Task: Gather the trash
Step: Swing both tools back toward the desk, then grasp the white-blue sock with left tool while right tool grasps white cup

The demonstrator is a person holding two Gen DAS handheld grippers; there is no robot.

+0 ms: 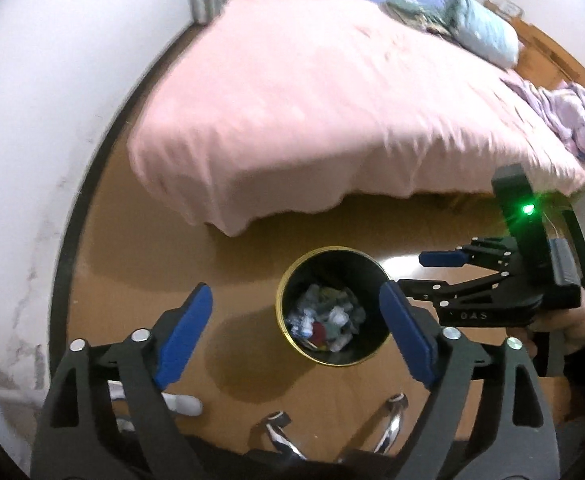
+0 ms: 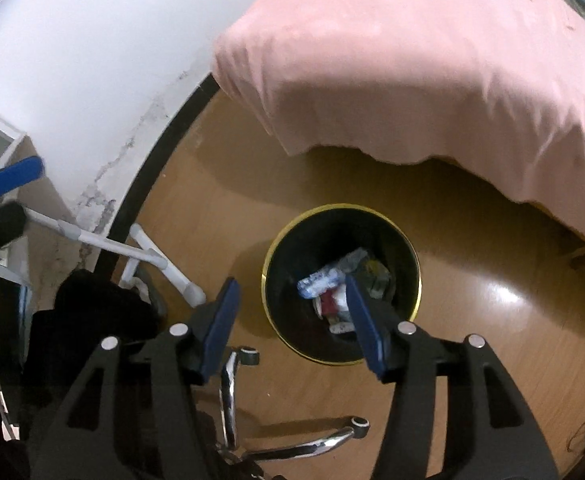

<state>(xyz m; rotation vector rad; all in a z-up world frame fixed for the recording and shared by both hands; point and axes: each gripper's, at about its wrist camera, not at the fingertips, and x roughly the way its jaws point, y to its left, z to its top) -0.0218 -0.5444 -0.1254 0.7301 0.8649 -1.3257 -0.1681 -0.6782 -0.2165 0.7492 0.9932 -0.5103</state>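
Jaws: both sets stand spread with nothing between the pads; our left gripper (image 1: 296, 330) and right gripper (image 2: 290, 320) hang above the bin (image 1: 282, 288).
Trash: crumpled wrappers and scraps (image 1: 324, 320) lie at the bottom of the black, gold-rimmed bin, which stands on the wooden floor (image 1: 228, 248) near the foot corner of the pink bed (image 1: 312, 100).
Step, as we judge it: the drop looks done; we should lift clear straight up, avoiding the rim and the chair legs (image 2: 292, 446).
Writing: "DAS" on the right gripper's body; wrapper print unreadable.
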